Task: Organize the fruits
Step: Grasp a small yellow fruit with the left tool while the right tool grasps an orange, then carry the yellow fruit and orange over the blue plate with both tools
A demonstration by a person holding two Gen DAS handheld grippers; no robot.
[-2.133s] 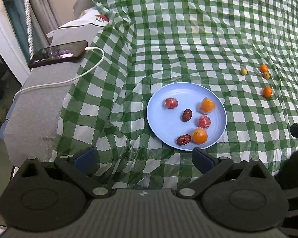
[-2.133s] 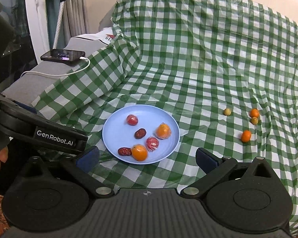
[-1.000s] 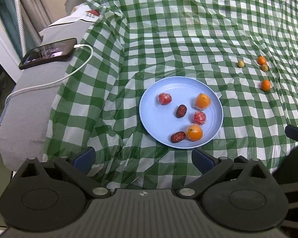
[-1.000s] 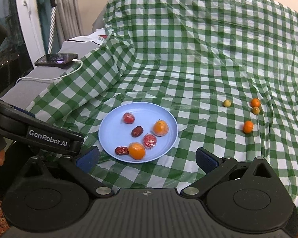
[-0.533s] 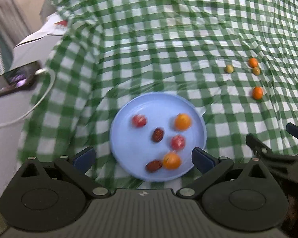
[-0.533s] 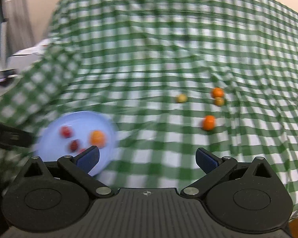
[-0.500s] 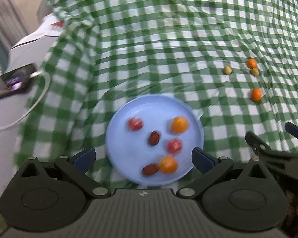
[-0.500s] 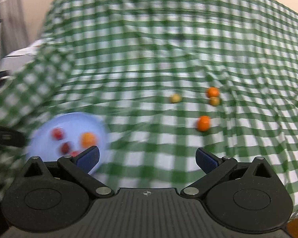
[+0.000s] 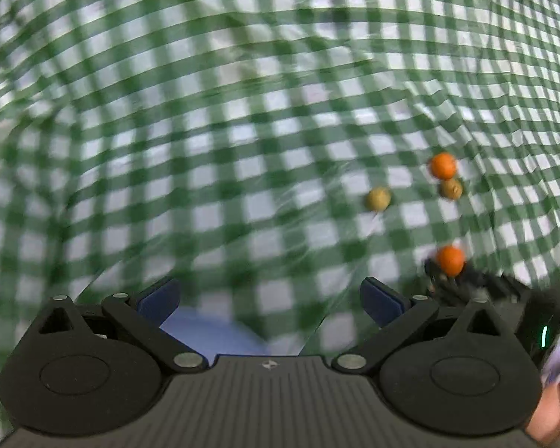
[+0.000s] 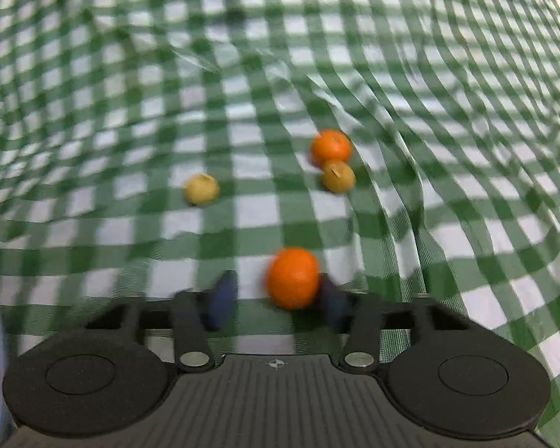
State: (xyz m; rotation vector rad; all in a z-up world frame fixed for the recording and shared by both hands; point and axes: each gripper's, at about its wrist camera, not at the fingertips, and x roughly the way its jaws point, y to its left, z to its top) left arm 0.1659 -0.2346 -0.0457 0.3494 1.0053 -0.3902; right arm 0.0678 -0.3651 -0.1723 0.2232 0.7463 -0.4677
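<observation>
We are picking up loose fruit so that it can join the rest on the plate.

Our right gripper [image 10: 276, 300] is down low on the green and white checked cloth [image 10: 242, 86]. Its jaws have just been closing, and the small round orange fruit [image 10: 293, 278] sits between them. They now pinch it. The picture is smeared here: one pad is clearly against the fruit, but the other is too blurry to be sure of. We think this fruit is taken first because it lies nearest to us and has room around it.

Three more fruits wait farther back on the cloth. The far orange fruit [image 10: 330, 147] and the brownish yellow round fruit [image 10: 338, 176] touch each other. They may be harder to grab one at a time. The pale yellow round fruit [image 10: 201, 189] lies alone, well apart from them.

Our left gripper [image 9: 268, 298] hangs above the cloth with its jaws spread wide and nothing in them. The round light blue plate [image 9: 212, 332] shows as a blur just under it. We think the left hand stays near the plate to be ready there.

Next, the pinched fruit needs a gentle lift, or it may roll away.
</observation>
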